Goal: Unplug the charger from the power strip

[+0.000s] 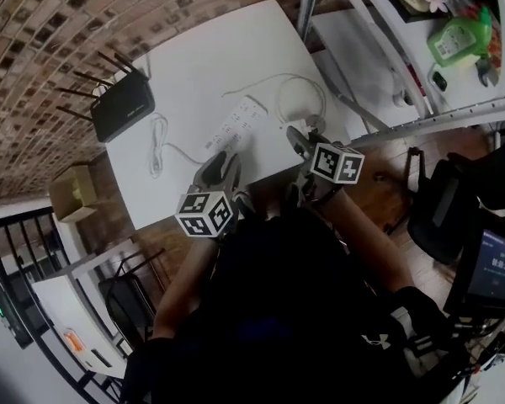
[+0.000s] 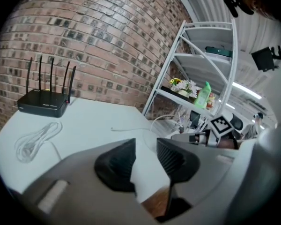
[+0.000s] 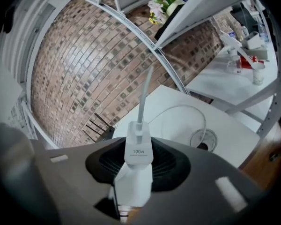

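The white power strip lies in the middle of the white table. My right gripper hangs over the table's near edge, right of the strip. In the right gripper view it is shut on a white charger marked 100w, and the charger's white cable runs up from it and away. That cable loops on the table. My left gripper sits at the near edge just below the strip. Its jaws stand open with only table showing between them.
A black router with several antennas stands at the table's far left, and a coiled white cord lies beside it. A brick wall backs the table. A metal shelf rack stands to the right, with a round hole in the tabletop.
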Tool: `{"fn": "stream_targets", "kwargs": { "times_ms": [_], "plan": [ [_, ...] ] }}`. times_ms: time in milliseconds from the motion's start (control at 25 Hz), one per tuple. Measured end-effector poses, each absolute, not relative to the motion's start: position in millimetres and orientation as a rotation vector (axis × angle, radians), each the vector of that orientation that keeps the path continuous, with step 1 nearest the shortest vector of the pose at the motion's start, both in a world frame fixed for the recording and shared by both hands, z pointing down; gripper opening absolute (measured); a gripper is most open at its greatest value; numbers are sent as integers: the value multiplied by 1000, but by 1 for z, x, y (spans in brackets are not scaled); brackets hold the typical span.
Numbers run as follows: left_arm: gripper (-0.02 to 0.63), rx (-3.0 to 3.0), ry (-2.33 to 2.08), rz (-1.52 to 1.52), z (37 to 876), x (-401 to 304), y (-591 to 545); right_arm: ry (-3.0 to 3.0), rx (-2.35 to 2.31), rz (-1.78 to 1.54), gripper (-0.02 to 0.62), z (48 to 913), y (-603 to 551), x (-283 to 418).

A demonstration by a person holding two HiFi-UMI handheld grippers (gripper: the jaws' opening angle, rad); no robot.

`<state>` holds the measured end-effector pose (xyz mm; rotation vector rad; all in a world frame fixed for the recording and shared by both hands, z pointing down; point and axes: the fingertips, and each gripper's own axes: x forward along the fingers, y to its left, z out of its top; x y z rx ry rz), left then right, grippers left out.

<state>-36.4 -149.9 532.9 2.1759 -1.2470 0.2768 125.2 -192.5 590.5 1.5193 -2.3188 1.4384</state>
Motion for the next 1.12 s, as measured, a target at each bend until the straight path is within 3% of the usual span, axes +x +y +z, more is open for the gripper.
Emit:
{"fn": "stream_targets", "kwargs": {
  "times_ms": [640,1120],
  "plan": [
    [141,2090,-1323,252,538,-65,-141,-2123,1552,1851,143,663,-204,136],
    [141,2064,-1314,261,543,-68,-144,-2030,1574,1943,143,686,-203,141]
  ]
}}
